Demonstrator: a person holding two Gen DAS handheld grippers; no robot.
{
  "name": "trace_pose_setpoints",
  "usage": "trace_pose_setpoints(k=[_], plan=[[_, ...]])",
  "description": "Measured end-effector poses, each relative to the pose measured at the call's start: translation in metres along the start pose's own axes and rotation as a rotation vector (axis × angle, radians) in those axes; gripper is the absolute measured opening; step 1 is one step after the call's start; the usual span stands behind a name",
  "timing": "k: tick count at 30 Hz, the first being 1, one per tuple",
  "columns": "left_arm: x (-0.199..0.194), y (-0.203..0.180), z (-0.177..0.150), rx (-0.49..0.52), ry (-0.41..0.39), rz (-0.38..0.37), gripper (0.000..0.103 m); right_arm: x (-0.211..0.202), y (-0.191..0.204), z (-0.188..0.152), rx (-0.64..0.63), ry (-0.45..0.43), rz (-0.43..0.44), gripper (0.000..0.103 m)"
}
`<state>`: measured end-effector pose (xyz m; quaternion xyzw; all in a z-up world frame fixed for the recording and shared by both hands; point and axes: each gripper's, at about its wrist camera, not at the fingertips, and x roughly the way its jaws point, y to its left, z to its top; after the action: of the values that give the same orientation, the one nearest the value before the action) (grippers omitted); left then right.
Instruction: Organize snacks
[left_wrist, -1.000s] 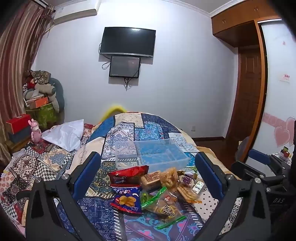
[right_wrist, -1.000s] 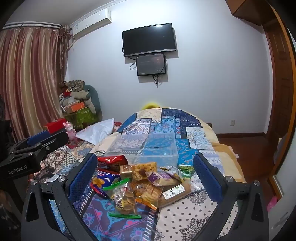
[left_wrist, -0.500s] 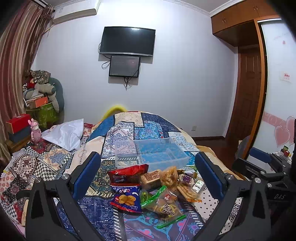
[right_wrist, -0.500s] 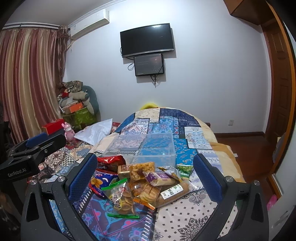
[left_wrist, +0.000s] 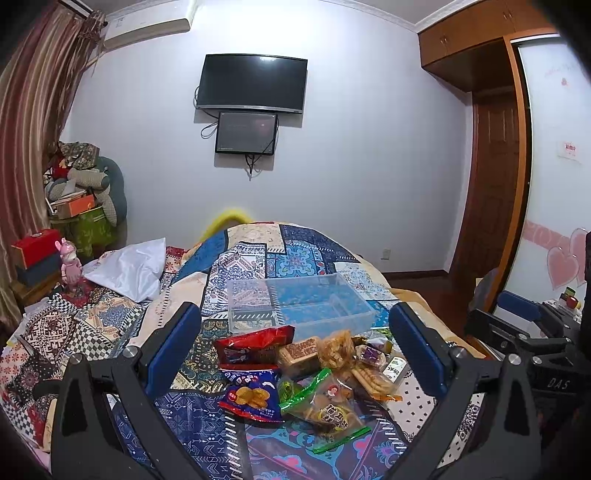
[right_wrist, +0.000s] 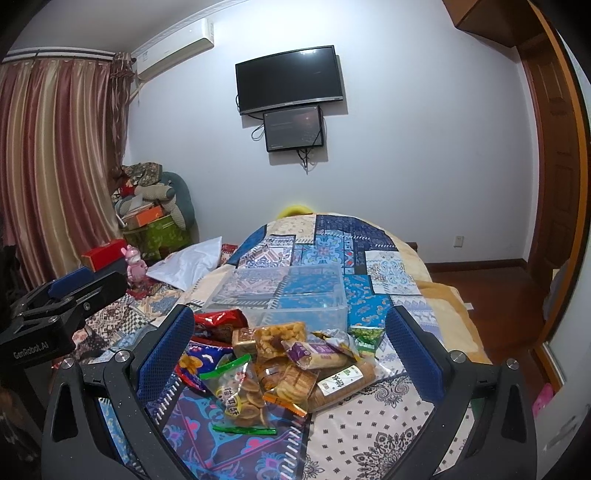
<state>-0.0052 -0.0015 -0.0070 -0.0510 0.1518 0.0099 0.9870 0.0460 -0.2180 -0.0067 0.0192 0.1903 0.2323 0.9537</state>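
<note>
left gripper (left_wrist: 295, 350) agape, level above snacks (left_wrist: 314, 369) | right gripper (right_wrist: 290, 345) agape, alongside

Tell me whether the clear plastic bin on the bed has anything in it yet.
Empty. Through the clear plastic bin only the quilt pattern shows; all the snack packets lie heaped on the quilt in front of it.

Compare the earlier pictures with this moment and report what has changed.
Almost nothing. The right gripper drifted slightly rightward and the left gripper barely shifted; both stay open and empty, hovering over the snack pile. No packet moved, and the clear plastic bin behind the pile is still empty on the patchwork quilt.
</note>
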Motion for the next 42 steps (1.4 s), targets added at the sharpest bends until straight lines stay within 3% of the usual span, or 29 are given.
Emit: trace_pose_setpoints(k=[42], plan=[[0.0058, 0.001, -0.0049, 0.011, 0.016, -0.014, 0.103, 0.0037, 0.0019, -0.002, 0.0, 0.011, -0.004, 0.103]])
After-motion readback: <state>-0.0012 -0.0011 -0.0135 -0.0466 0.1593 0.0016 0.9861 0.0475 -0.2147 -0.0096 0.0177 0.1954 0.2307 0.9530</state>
